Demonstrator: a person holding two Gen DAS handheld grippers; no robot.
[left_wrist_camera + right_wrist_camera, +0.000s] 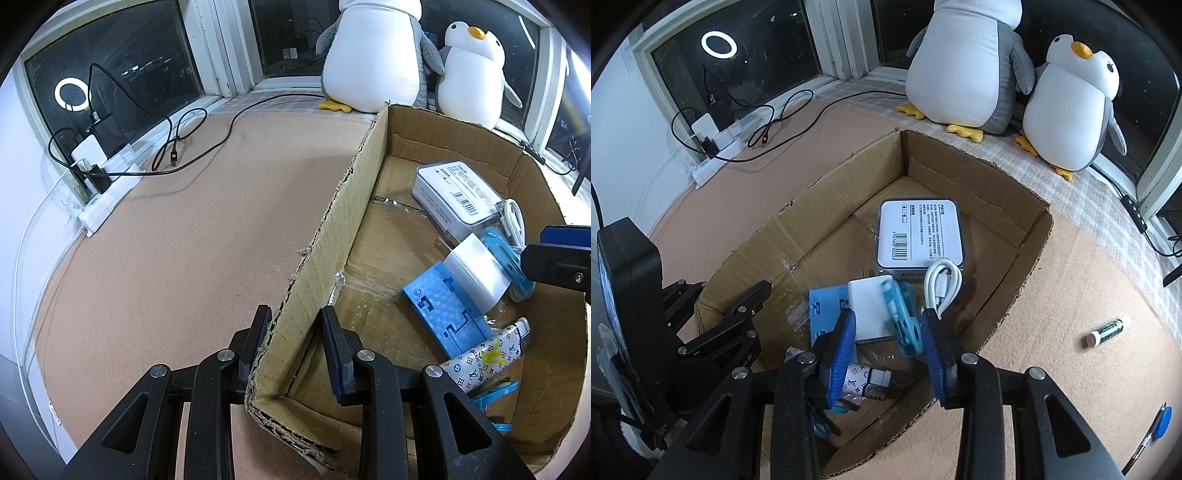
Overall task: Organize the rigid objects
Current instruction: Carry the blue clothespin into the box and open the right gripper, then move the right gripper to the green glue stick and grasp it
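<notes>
An open cardboard box [354,206] sits on the tan mat. My left gripper [295,332] is shut on its near-left wall, one finger outside and one inside. In the box lie a white barcode case [919,232], a coiled white cable [942,284], a blue stand [827,314], a white block [871,310] and a patterned lighter [864,384]. My right gripper [888,332] hangs open over the box. A light-blue clip [903,321], blurred, sits loose between its fingers without the pads pressing on it. From the left wrist view the right gripper [546,247] enters at the right edge.
A green-labelled tube [1108,329] and a blue pen [1158,424] lie on the mat right of the box. Two plush penguins [964,62] stand at the window behind. A power strip [107,192] with chargers and black cables lies far left.
</notes>
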